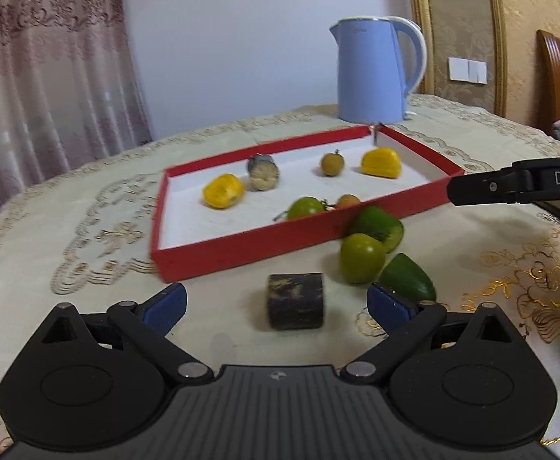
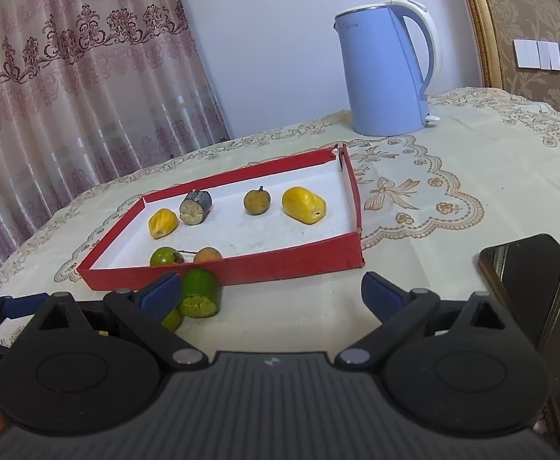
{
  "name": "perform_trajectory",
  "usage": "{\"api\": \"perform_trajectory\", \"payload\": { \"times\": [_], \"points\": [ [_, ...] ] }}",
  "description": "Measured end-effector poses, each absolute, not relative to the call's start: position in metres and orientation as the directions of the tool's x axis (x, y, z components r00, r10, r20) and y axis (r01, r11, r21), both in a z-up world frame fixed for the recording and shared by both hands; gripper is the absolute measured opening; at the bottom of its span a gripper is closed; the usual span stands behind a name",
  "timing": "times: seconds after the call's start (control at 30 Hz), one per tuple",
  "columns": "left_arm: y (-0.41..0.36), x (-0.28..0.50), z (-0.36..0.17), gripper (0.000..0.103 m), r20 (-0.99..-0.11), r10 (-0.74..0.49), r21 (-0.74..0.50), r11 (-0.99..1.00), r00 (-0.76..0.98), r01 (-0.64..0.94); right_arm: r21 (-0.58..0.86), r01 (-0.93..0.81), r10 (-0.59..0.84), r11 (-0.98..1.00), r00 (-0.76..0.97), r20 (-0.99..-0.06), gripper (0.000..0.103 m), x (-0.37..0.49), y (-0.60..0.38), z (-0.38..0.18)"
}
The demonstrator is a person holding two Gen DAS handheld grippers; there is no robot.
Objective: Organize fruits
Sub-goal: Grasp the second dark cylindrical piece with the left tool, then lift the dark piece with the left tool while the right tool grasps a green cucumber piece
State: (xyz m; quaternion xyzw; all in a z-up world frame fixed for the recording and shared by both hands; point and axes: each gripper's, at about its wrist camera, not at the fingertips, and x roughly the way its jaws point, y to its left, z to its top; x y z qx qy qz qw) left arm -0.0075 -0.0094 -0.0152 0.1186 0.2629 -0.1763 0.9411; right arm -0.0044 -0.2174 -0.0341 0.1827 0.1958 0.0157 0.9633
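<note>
Six fruits lie inside our red tray [image 1: 241, 247]; four wait outside on the surface [image 1: 69, 306], including the dark chunk [image 1: 296, 301]. Left claw [image 1: 276, 303] and right claw [image 2: 272, 293] gape wide, holding nothing.

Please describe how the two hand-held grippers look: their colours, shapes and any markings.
Both match: the left hand-held gripper and right hand-held gripper have black ribbed bodies, round black pivot housings, silver pins and blue fingertip pads. The right one's side carries white letters "DAS".
</note>
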Motion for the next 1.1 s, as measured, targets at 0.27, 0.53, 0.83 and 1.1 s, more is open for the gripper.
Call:
{"api": "perform_trajectory", "payload": {
  "times": [0.27,0.53,0.83,1.1],
  "points": [
    [-0.01,0.016,-0.024,0.046,-0.615,-0.314,0.026,0.909,0.724,0.417,0.336,0.038,0.095,0.941,0.924,-0.37,0.1,-0.005,-0.214,-0.035],
    [0.001,0.014,-0.019,0.033,-0.565,-0.282,-0.012,0.943,0.775,0.334,0.243,-0.003,0.097,0.97,0.923,-0.373,0.1,-0.011,-0.2,-0.03],
    [0.005,0.014,-0.014,0.033,-0.456,-0.055,0.111,0.987,0.888,0.118,0.14,-0.096,0.145,0.985,0.907,-0.396,0.095,-0.017,-0.173,-0.031],
    [0.02,0.025,-0.019,0.033,-0.502,-0.062,0.035,0.995,0.862,0.092,0.146,-0.228,0.269,0.963,0.863,-0.427,0.051,-0.012,-0.148,-0.031]
  ]
}}
